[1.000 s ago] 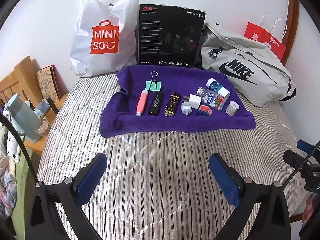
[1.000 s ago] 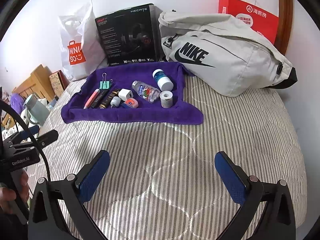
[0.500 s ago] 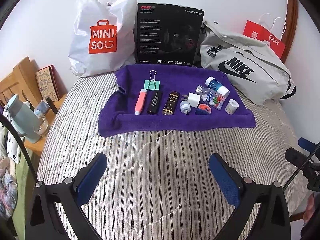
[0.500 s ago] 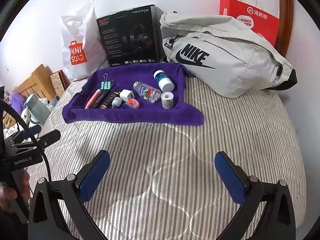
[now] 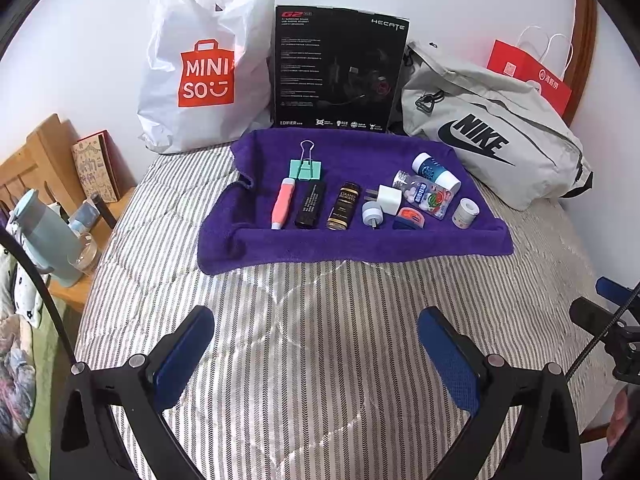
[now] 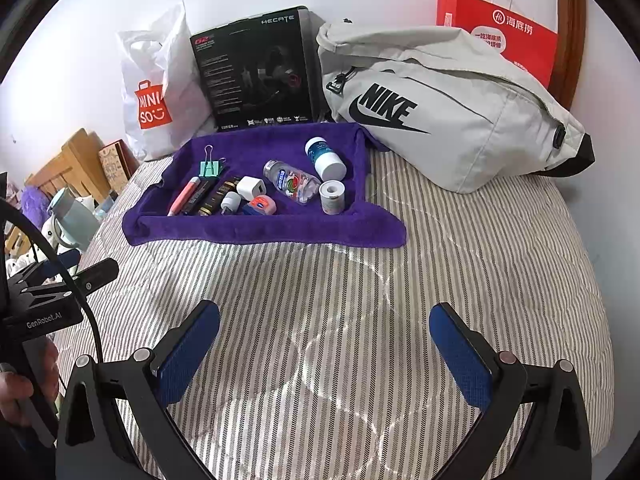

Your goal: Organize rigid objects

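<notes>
A purple towel (image 5: 352, 246) is spread on the striped bedspread (image 5: 320, 340), and the small things are laid on it. From left to right are seen a green binder clip (image 5: 306, 169), a pink pen (image 5: 282, 203), a black lighter (image 5: 310, 205), a dark gold-lettered bottle (image 5: 342, 206), a white plug (image 5: 389, 199), a clear candy bottle (image 5: 424, 195), a blue-labelled bottle (image 5: 435, 171) and a small white roll (image 5: 465, 212). The left gripper (image 5: 316, 354) is held above bare bedspread, near the towel's front edge, jaws wide apart and holding nothing. The right gripper (image 6: 326, 354) is held likewise, jaws spread and holding nothing.
</notes>
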Action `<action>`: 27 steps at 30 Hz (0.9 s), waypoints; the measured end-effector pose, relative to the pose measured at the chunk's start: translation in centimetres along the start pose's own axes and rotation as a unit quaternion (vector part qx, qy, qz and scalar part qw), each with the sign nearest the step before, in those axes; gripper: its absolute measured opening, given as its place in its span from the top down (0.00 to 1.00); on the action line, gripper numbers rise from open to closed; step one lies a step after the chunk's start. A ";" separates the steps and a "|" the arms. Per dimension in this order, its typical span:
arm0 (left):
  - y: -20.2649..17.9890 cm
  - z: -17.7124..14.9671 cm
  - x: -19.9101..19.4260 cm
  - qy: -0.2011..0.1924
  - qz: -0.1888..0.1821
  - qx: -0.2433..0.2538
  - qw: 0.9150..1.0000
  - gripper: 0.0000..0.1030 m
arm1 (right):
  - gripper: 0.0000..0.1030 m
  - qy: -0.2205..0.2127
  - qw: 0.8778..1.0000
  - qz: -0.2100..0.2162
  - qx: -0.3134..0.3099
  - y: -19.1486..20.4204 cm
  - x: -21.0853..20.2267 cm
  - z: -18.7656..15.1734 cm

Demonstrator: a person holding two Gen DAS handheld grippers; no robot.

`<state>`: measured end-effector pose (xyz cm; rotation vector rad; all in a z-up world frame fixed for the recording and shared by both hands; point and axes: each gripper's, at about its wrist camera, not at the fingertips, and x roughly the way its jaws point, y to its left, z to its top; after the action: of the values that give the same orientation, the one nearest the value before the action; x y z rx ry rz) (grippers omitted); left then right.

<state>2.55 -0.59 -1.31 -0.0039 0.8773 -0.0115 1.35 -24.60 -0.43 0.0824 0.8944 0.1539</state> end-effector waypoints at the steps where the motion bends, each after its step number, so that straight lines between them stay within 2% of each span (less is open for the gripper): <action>1: 0.0 0.0 0.0 0.000 -0.001 -0.001 1.000 0.00 | 0.00 0.001 1.000 0.000 0.000 0.0 0.1 0.0; 27: 0.3 -0.1 0.0 -0.001 0.000 -0.001 1.000 0.00 | 0.00 0.004 1.000 0.000 -0.003 0.2 0.2 -0.2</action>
<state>2.51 -0.28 -1.35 -0.0064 0.8758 -0.0096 1.28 -24.34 -0.64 0.0756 0.9010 0.1565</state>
